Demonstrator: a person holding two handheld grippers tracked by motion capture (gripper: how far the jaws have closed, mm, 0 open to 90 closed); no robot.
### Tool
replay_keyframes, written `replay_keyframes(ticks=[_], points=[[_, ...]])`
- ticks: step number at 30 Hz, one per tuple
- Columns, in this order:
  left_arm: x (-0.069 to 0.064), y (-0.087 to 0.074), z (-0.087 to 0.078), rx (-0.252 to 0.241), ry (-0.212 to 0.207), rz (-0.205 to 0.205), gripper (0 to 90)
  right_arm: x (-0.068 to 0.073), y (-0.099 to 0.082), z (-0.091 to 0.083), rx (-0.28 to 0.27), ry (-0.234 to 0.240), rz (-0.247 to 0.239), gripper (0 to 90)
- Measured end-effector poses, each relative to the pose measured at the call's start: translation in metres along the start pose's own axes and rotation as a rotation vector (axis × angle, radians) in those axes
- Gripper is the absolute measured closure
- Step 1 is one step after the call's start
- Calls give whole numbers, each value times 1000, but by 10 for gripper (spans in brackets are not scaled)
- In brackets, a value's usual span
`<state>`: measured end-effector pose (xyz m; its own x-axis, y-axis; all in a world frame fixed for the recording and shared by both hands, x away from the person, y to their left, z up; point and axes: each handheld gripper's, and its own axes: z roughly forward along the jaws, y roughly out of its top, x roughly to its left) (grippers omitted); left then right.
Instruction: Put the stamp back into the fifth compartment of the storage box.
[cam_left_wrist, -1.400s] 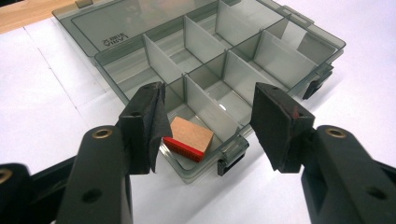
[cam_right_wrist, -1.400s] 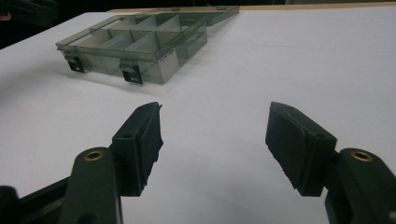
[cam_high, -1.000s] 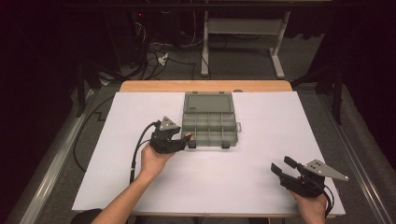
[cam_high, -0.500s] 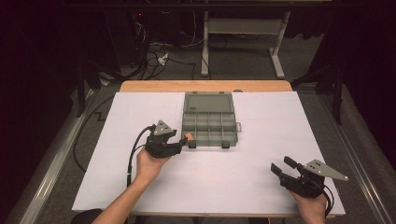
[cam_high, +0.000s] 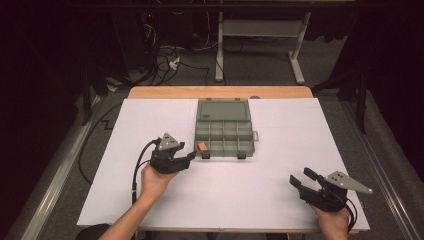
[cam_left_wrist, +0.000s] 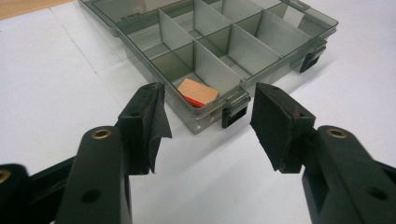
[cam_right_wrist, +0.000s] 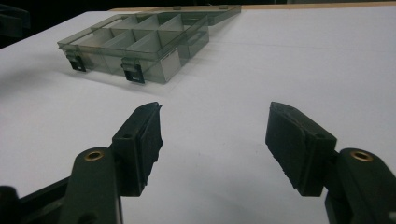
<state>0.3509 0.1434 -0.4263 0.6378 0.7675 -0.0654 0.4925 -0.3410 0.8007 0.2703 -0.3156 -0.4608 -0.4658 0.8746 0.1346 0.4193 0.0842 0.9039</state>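
We see a grey, see-through compartment box (cam_high: 223, 136) lying open on the white sheet (cam_high: 280, 170) that covers the table, its lid (cam_high: 223, 109) folded flat on the far side. The box is split by thin walls into two rows of small cells, and two dark latches (cam_high: 205, 154) sit along its near edge.

A small wooden block (cam_left_wrist: 198, 92) with a red underside lies tilted in the corner cell nearest the left gripper (cam_high: 176, 159). In the high view we find the same block (cam_high: 202, 147) at the near left corner of the box, leaning on the wall rather than lying flat.

The left gripper sits just left of that corner, close to the box but apart from it, held in a hand (cam_high: 154, 181) that comes in from the bottom edge. In the left gripper view its own jaws stand spread wide, with nothing between them; the block and a latch (cam_left_wrist: 235, 112) show in the gap beyond, clear of both pads (cam_left_wrist: 148, 122).

The right gripper (cam_high: 306, 181) rests near the front right corner of the sheet, well apart from the box. In the right gripper view its jaws are likewise spread with bare white sheet (cam_right_wrist: 261, 70) between them, and the box (cam_right_wrist: 140, 44) lies far off at the upper left
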Motion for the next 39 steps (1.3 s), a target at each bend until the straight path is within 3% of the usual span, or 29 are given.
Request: replay_keyframes(ticks=[14,24,39], points=[[4,-17,-11,-20,14,-22,435,1,0,1,1,2,-9,360],[4,-31,-23,-28,34,2,420,2,0,1,1,3,-10,360],[9,-58,-52,-66,69,-49,415,3,1,0,-4,5,-12,362]])
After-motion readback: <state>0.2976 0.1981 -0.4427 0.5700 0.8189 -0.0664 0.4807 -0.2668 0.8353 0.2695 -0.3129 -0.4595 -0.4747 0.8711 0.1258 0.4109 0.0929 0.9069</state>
